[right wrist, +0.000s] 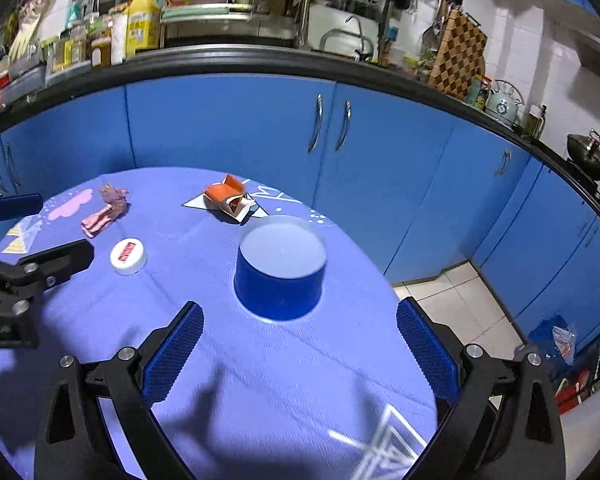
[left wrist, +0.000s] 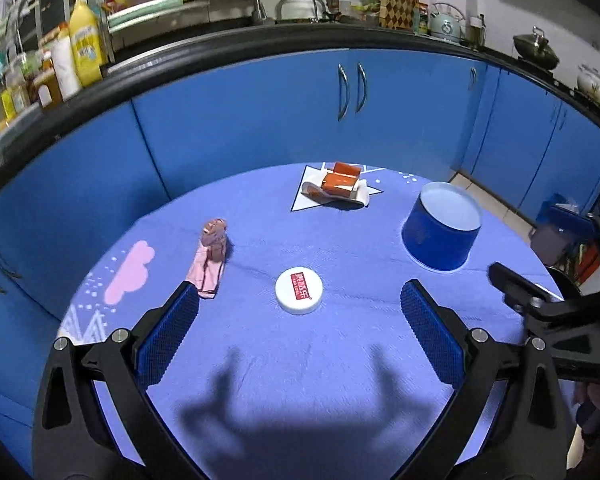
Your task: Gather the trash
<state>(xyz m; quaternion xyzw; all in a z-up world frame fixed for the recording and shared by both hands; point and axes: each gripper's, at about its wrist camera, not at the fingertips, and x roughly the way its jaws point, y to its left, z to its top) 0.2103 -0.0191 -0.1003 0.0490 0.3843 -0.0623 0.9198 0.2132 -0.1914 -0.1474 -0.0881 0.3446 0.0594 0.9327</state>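
Well, both of my claws hang above the round table (left wrist: 340,360) with its purple cloth, and I take the blue tub (left wrist: 440,232) as my landmark. Farthest left of the tub lies the crumpled pink wrapper (left wrist: 212,256), flat on the cloth just past my left finger's blue pad; its print is too creased to read. Next, between the wrapper and the tub, sits the white round lid (left wrist: 299,290), whose red label carries lettering too small for me to make out. Behind it and left of the tub, near the table's far edge, lies the torn orange-and-white carton (left wrist: 340,186); from the right wrist view I cannot tell what its open end holds. The tub itself stands upright, apart from every piece of trash, and nothing shows inside it.

My left gripper (left wrist: 300,312) is released, its fingers spread wide with the lid lying beyond and between their tips, grasping nothing. My right gripper (right wrist: 300,328) is likewise spread and unloaded, the tub just ahead of its fingertips. In the left wrist view the right gripper is cut off by the frame's right edge. Beyond the table run blue cabinets (right wrist: 228,120), their countertop clutter blurred.
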